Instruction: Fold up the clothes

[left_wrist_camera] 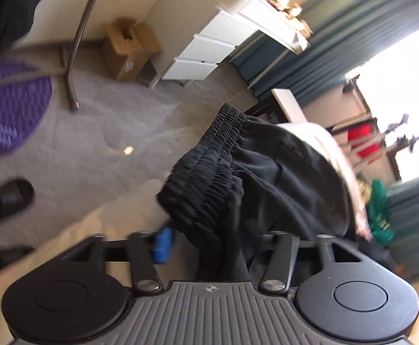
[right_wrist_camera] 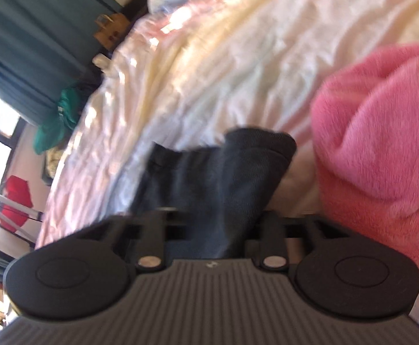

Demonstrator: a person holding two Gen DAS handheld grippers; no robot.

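Shorts [left_wrist_camera: 255,172] pinched at the waistband by my left tongs [left_wrist_camera: 209,247] and at the far edge by my right tongs [right_wrist_camera: 209,230], lifted over the bed [right_wrist_camera: 224,57]; bunched, uneven grips risk slipping.

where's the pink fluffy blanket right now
In the right wrist view, the pink blanket lies on the pale bedsheet, right of the dark garment.
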